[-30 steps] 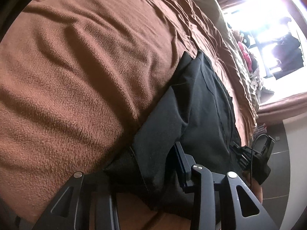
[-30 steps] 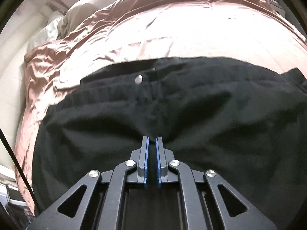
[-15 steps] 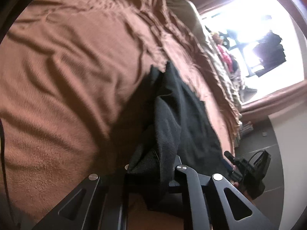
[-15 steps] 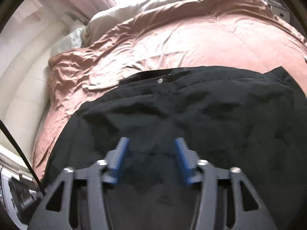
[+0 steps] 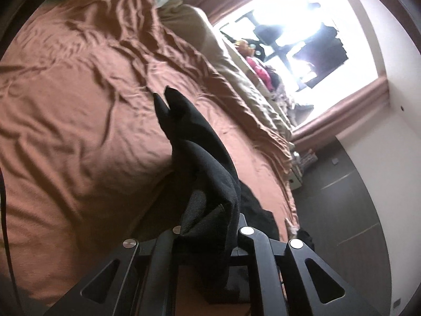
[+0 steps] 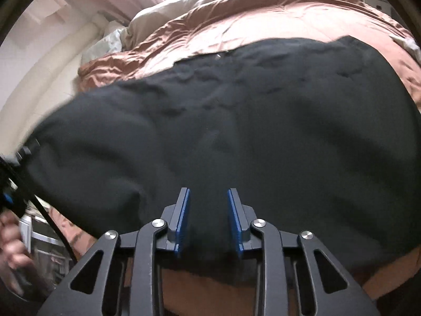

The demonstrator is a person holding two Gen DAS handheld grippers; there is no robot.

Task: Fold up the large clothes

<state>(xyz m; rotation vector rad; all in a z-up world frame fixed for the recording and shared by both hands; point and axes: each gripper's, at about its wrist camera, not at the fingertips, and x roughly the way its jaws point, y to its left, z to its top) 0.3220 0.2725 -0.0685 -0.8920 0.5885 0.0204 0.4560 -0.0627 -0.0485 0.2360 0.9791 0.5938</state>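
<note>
I'm looking at a bed with a rumpled brown blanket (image 5: 86,121) spreading over most of it, creases running everywhere. A beige duvet (image 5: 236,68) is lying along its far side. Behind that a window (image 5: 297,26) is blowing out bright, with pinkish-brown curtains (image 5: 350,100) framing it and some pink clutter (image 5: 259,69) sitting on the sill. Dark floor tiles (image 5: 342,197) are showing beside the bed. From the other camera I'm also seeing a pale pillow (image 6: 111,43) bunching up against a cream wall (image 6: 39,79).
</note>
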